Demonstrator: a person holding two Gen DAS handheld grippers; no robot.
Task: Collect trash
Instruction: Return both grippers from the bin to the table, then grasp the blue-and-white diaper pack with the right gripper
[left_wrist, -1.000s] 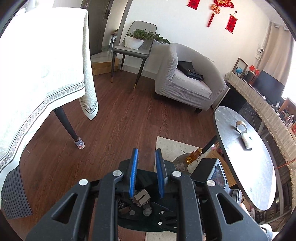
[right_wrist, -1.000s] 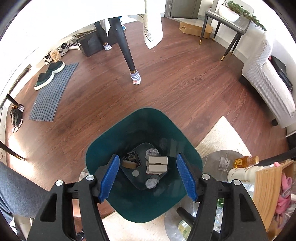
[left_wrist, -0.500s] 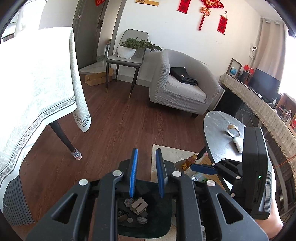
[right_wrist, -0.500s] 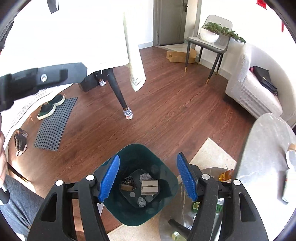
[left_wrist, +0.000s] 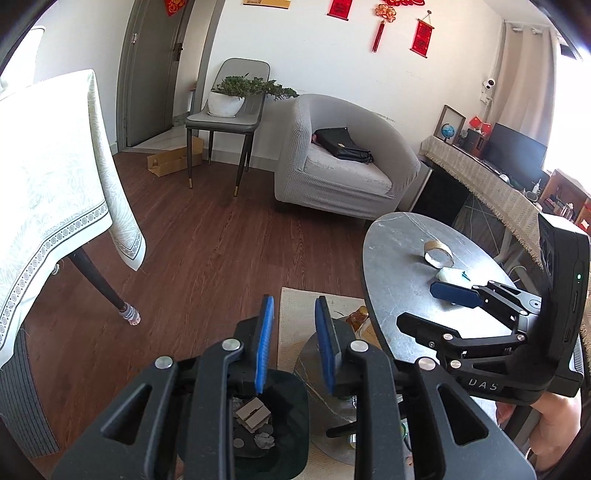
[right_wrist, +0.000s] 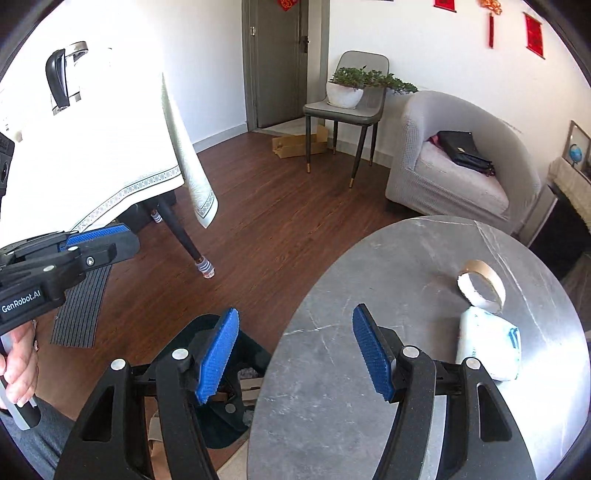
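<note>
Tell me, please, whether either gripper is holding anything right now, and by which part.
Nothing is held. The left gripper has only air between its opening fingers, and the right gripper hangs open and empty above the grey table.

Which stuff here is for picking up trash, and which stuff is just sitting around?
For the job:
- dark green bin, scraps inside
- cardboard tape ring on the grey table
- white packet beside it

Just sitting around:
- armchair with black bag
- potted plant on chair
- amber bottle

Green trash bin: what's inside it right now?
In the green trash bin: cardboard scraps, crumpled paper, small round bits. The left claw covers part of the bin's inside, so the rest is unseen.
</note>
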